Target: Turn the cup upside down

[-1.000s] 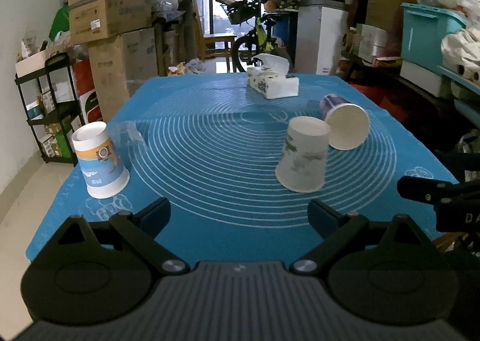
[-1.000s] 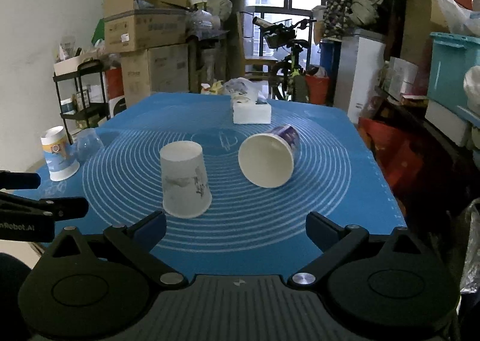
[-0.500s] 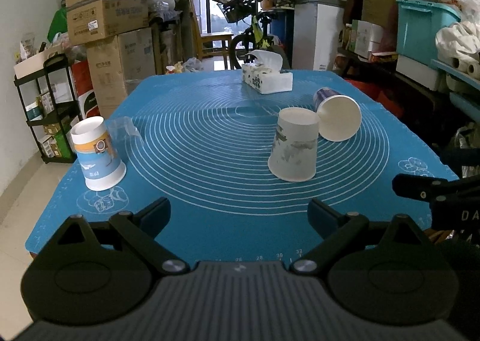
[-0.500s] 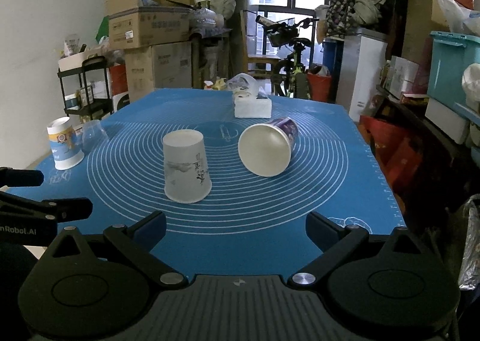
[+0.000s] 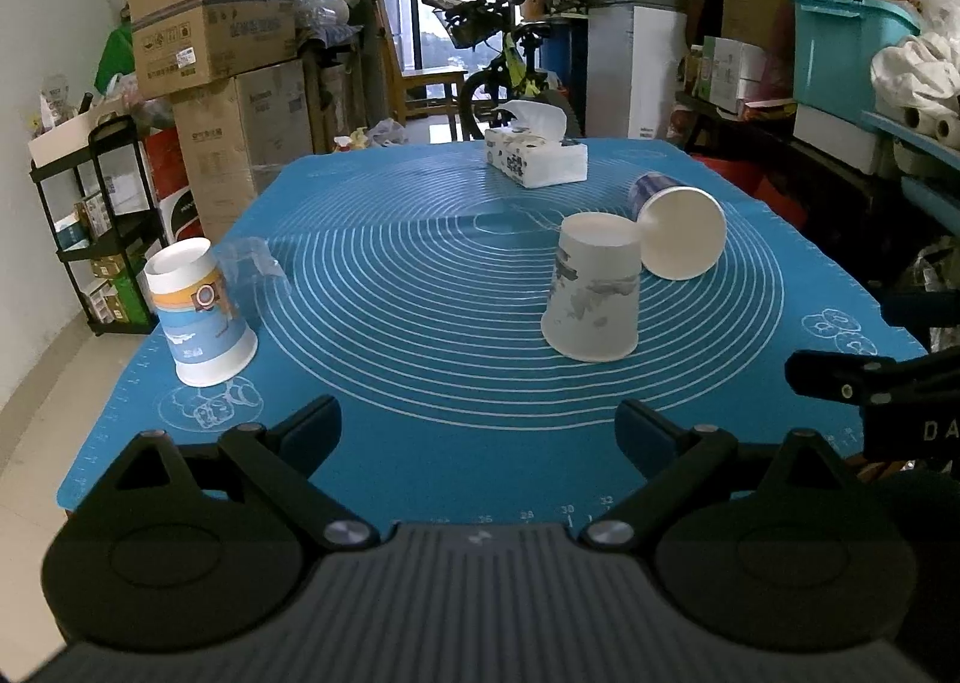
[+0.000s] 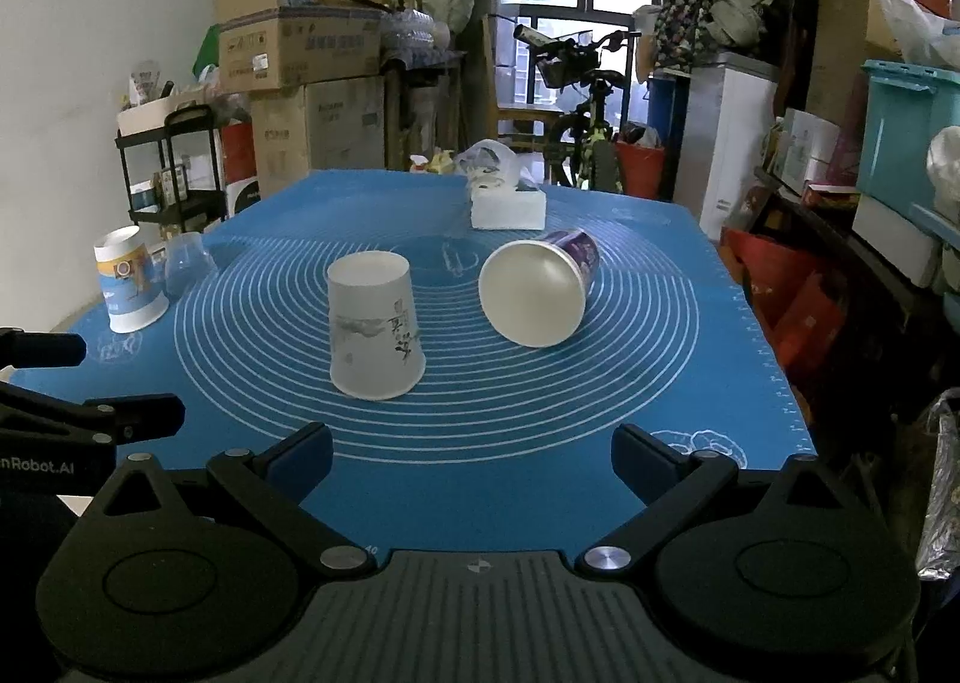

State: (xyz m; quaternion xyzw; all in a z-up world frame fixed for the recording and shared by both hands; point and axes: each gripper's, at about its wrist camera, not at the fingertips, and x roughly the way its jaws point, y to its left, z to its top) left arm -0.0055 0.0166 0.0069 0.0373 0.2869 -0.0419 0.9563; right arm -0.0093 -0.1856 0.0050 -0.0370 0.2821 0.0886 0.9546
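A white paper cup with ink print [image 5: 591,293] [image 6: 373,326] stands upside down in the middle of the blue mat. A purple-sided cup [image 5: 678,236] [image 6: 537,290] lies on its side just behind it, mouth toward me. A blue and orange cup [image 5: 198,317] [image 6: 127,287] stands upside down at the mat's left edge, beside a clear plastic cup [image 5: 252,263] [image 6: 187,263]. My left gripper [image 5: 477,431] and right gripper [image 6: 471,452] are both open and empty, held near the mat's front edge, well short of the cups.
A tissue box [image 5: 537,158] [image 6: 507,203] sits at the far side of the mat [image 5: 420,239]. Cardboard boxes [image 5: 216,41], a black shelf [image 5: 90,227] and a bicycle [image 6: 576,101] surround the table. Teal bins [image 5: 846,53] stand on the right.
Both grippers have drawn back and risen slightly from the cups. The cups have not moved on the mat.
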